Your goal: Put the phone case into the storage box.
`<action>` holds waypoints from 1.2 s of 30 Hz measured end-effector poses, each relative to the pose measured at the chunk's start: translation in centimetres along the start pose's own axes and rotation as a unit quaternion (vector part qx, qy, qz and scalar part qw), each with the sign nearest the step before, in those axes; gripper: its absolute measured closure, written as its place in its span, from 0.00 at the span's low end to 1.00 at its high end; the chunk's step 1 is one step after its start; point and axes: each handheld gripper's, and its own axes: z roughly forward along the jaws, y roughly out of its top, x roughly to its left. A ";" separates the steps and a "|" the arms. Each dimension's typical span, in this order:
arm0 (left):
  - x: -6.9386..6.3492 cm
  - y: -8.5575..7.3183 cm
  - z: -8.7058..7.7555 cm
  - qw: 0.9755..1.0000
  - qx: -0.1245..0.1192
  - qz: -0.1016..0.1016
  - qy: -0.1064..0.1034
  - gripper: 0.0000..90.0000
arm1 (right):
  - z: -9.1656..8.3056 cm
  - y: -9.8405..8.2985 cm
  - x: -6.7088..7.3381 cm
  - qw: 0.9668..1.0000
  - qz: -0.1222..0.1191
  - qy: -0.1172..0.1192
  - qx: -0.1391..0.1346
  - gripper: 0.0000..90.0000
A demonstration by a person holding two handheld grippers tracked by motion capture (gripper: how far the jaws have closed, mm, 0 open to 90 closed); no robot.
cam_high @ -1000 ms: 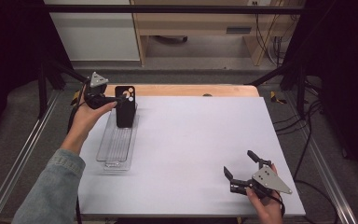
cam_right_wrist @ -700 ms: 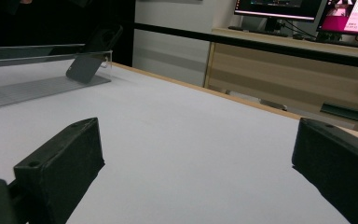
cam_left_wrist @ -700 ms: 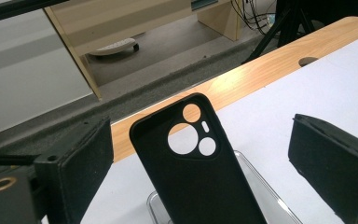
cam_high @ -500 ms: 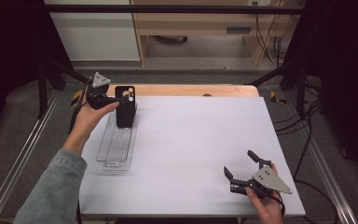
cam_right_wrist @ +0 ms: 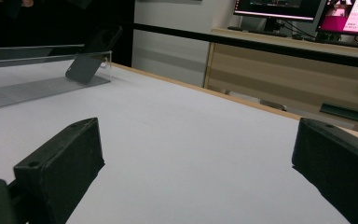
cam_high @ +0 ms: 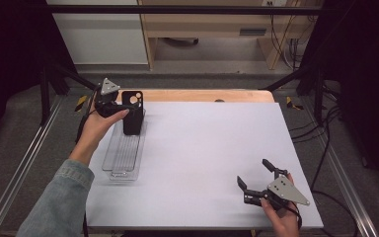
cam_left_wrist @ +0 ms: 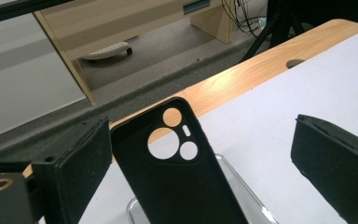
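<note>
Little moved: left tongs (cam_high: 123,106) remain open beside the black rubbery phone case (cam_high: 132,112), upper left, leaning upright on a clear ribbed tray (cam_high: 121,154), camera cutouts topmost. Right tongs (cam_high: 256,177) open, lower right.

A wooden table (cam_high: 197,95) covered almost wholly by a white sheet (cam_high: 202,163), bare wood showing along the far edge. A clear ribbed plastic tray (cam_high: 123,153) lies flat on the sheet near its left edge, running lengthwise from front to back.
</note>
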 end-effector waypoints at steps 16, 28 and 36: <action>-1.3 -0.2 0.2 1.000 -0.008 0.002 -0.014 0.04 | 0.0 0.0 0.0 1.000 -0.001 0.000 0.000 0.02; -2.7 -0.1 0.0 1.000 -0.018 0.004 -0.024 0.04 | 0.0 0.0 0.0 1.000 -0.001 0.000 0.000 0.02; -3.9 -0.1 -0.3 0.999 -0.020 0.014 -0.034 0.04 | 0.0 0.0 0.1 1.000 -0.001 0.001 0.000 0.02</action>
